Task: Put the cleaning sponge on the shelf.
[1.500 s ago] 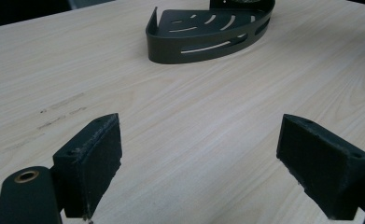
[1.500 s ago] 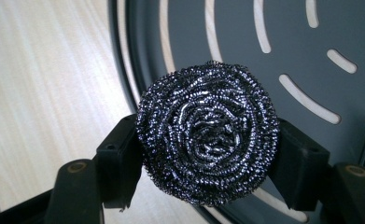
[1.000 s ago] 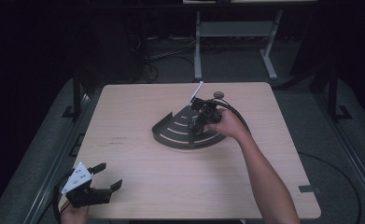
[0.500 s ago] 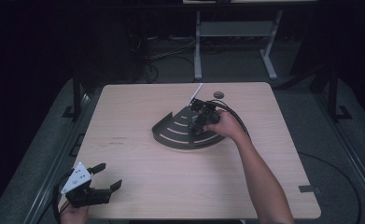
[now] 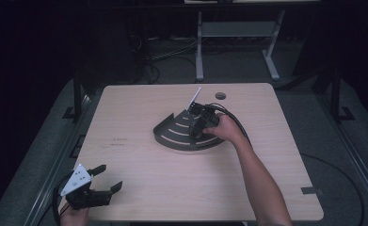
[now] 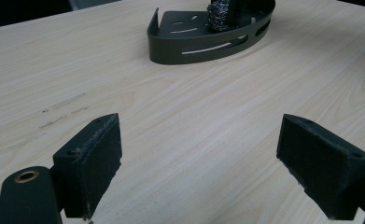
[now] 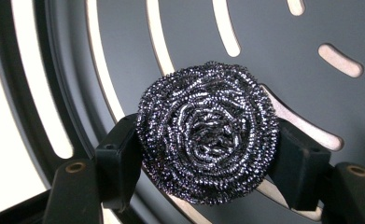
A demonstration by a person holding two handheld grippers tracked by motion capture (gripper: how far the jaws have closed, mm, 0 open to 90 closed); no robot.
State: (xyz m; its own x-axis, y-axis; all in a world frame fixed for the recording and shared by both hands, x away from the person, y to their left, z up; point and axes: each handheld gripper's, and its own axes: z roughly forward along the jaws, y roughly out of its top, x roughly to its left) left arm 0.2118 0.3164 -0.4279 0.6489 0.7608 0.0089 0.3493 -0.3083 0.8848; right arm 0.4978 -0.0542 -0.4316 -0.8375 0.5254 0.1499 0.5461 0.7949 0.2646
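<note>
Since a second ago our right gripper point(image 5: 198, 123) barely shifts over the dark slotted corner tray point(image 5: 174, 136), jaws clamped on the steel wool scourer point(image 7: 208, 139) above its floor, our left gripper point(image 6: 199, 158) wide open, holding nothing, near the wooden table point(image 5: 266, 179) front-left corner

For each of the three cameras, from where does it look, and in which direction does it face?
High view: above the person's side, looking forward and down on the table; both forearms show.
Left gripper view: rides the left gripper, facing across the tabletop; its open jaws show.
Right gripper view: rides the right gripper, looking down at a steel scourer.
All share the dark slotted tray.
</note>
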